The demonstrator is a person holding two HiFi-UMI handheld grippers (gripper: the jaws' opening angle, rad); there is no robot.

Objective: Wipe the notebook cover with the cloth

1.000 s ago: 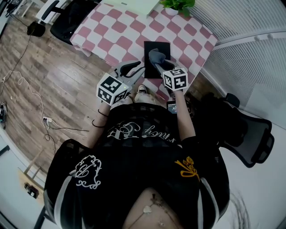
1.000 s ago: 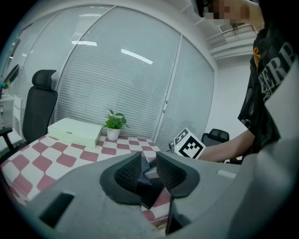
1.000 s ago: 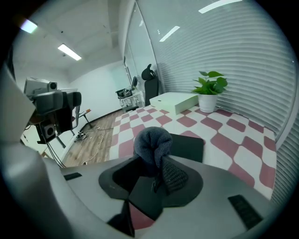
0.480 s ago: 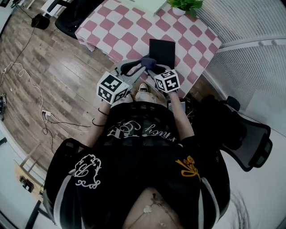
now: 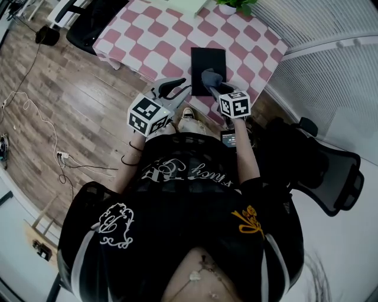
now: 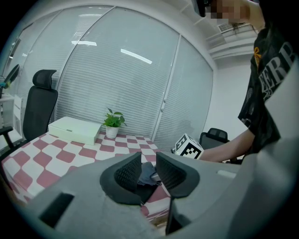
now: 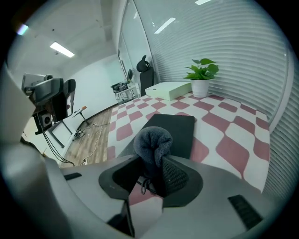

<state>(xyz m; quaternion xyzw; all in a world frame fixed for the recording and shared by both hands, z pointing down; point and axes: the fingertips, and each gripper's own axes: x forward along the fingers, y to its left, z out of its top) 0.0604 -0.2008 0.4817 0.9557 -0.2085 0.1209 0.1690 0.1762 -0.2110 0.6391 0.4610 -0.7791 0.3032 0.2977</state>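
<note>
Indoors, the notebook [image 5: 207, 59] lies on a pink-checked table [image 5: 153, 35] beside white blinds [image 5: 322, 26].

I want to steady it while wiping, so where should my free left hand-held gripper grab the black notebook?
Probably the near left corner of the black notebook, approached from the left. It lies flat on the checkered tablecloth, so only its thin edges offer a pinch, and the right hand-held gripper with the grey cloth occupies the near right part.

Your head cam looks steeply down onto the checkered table [image 5: 159, 41]; both gripper cams ride low behind their jaws, facing across it. All three share the potted plant [image 5: 237, 5]; head and right also get the notebook [image 5: 208, 59].
</note>
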